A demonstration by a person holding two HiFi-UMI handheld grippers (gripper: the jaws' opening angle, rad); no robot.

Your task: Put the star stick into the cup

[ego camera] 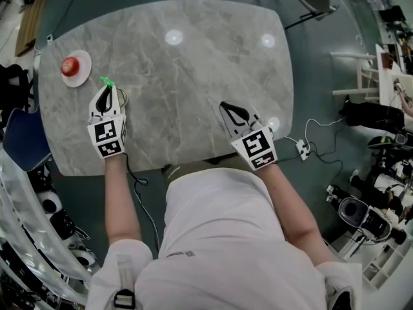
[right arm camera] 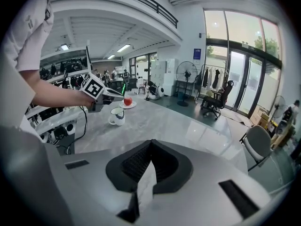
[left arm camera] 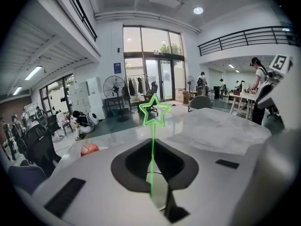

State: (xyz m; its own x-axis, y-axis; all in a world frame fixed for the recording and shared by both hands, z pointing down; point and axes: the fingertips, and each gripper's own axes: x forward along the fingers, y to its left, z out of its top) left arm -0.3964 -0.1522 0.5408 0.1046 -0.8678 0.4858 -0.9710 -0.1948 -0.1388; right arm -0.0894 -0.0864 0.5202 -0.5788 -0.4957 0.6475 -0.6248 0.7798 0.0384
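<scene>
Jaws of the left gripper (ego camera: 106,94) are clamped on the shaft of the green star stick (left arm camera: 152,135), its outlined star standing upright above them. The right gripper view shows this gripper hanging just above the white cup (right arm camera: 116,117) on the grey marble counter (ego camera: 193,76). Just beyond the cup a red apple (ego camera: 70,65) sits on a small white plate (ego camera: 82,76), and well away from the cup, the right gripper (ego camera: 224,107) rests with its jaws pressed together on nothing.
</scene>
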